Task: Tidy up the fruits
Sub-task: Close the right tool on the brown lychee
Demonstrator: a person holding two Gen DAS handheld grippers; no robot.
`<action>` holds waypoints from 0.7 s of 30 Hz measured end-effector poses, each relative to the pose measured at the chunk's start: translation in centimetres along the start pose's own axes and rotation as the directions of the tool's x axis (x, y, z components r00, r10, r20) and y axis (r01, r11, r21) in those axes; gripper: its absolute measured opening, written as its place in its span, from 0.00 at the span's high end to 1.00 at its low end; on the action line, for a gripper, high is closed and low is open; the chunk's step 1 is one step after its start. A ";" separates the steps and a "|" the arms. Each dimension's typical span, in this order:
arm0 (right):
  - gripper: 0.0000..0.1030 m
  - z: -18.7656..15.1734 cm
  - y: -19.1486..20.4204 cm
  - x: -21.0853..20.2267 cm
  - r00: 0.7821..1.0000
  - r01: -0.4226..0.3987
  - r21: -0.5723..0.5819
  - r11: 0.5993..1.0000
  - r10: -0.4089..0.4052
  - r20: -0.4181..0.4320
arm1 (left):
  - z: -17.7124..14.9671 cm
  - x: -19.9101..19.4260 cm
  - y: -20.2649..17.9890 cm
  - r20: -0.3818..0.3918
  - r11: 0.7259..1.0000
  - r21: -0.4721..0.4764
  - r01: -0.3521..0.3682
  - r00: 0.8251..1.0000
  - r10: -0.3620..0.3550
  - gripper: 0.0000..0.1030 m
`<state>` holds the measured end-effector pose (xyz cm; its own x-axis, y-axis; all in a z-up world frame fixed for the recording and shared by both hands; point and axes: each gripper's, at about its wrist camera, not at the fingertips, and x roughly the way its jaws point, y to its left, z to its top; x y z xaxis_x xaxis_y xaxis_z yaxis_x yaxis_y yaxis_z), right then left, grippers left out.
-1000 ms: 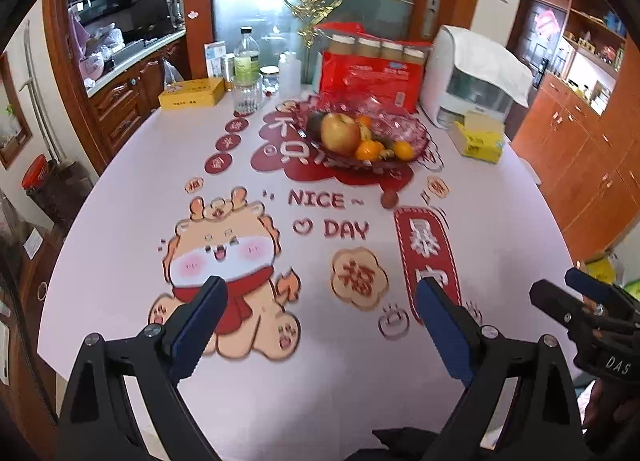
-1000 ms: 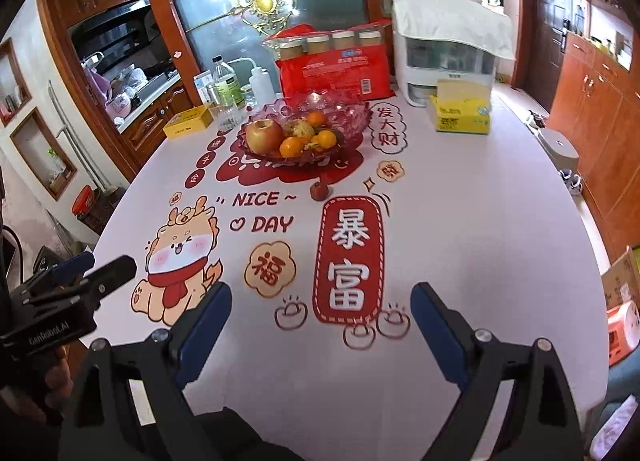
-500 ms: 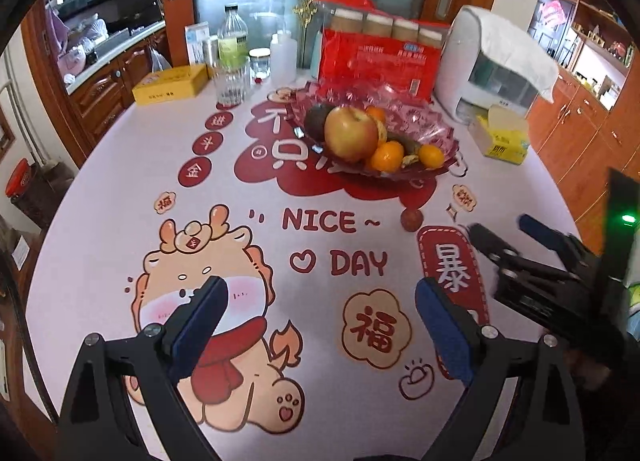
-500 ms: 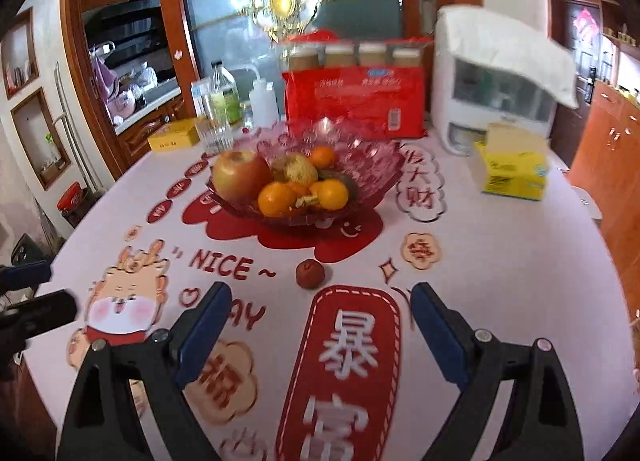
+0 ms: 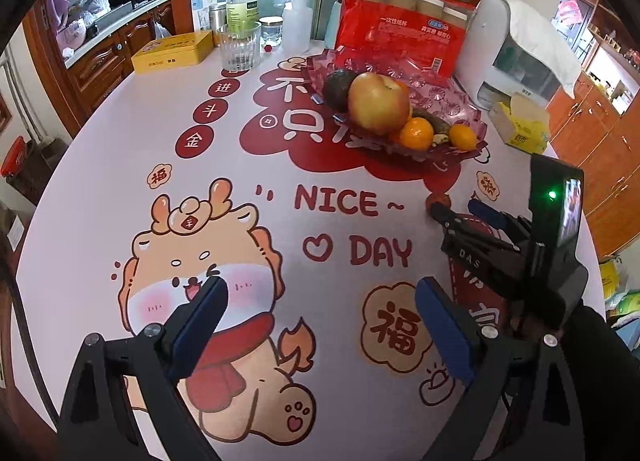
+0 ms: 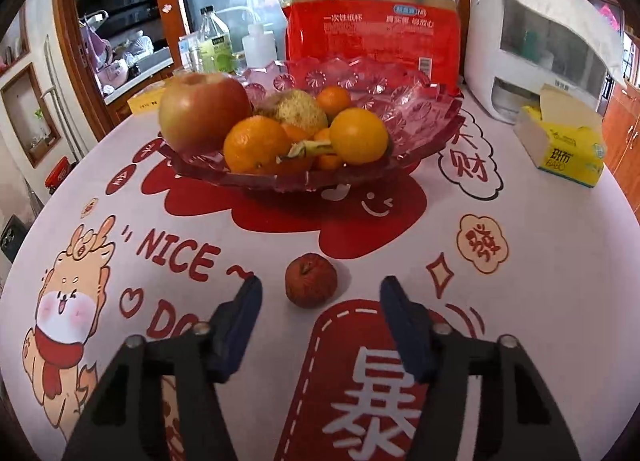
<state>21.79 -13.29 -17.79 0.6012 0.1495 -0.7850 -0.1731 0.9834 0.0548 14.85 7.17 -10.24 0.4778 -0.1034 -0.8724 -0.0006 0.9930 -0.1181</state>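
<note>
A small wrinkled red fruit (image 6: 311, 280) lies on the printed tablecloth in front of a pink glass fruit bowl (image 6: 420, 129). The bowl holds a large apple (image 6: 202, 111), oranges (image 6: 256, 145) and other fruit. My right gripper (image 6: 320, 293) is open, low over the table, its blue fingertips just short of the red fruit on either side. In the left wrist view the right gripper (image 5: 460, 209) reaches toward the red fruit (image 5: 434, 201), mostly hidden behind it. My left gripper (image 5: 320, 301) is open and empty over the dragon print, well short of the bowl (image 5: 464, 109).
Behind the bowl stand a red pack of paper cups (image 6: 372, 33), a white appliance (image 6: 536, 41), a yellow tissue box (image 6: 564, 149), bottles (image 5: 242, 1), a glass (image 5: 239, 49) and a yellow tin (image 5: 172, 51). Wooden cabinets flank the table.
Both grippers moved forward toward the bowl. The right gripper dropped low and closed in on the small red fruit; its jaws are somewhat narrower than before.
</note>
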 end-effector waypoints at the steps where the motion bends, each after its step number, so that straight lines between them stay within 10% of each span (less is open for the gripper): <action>1: 0.44 0.0 0.1 0.3 1.000 0.011 0.000 1.000 -0.011 -0.003 | 0.0 0.0 0.1 -0.001 1.000 -0.002 -0.002 1.000 0.002 0.09; 8: 0.71 -0.2 0.5 1.7 0.999 0.026 -0.025 0.999 -0.027 -0.023 | -0.3 0.1 1.0 -0.005 1.000 -0.019 -0.011 1.000 0.011 0.09; 21: 0.71 2.8 1.7 -4.0 0.997 -0.057 -0.091 0.994 0.062 0.052 | -0.3 -0.3 1.3 0.005 1.000 -0.025 0.003 1.000 -0.003 0.09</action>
<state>21.25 -11.91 -12.85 0.6292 0.2151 -0.7469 -0.2772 0.9599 0.0430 14.45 8.47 -10.31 0.4823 -0.1063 -0.8695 -0.0208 0.9909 -0.1327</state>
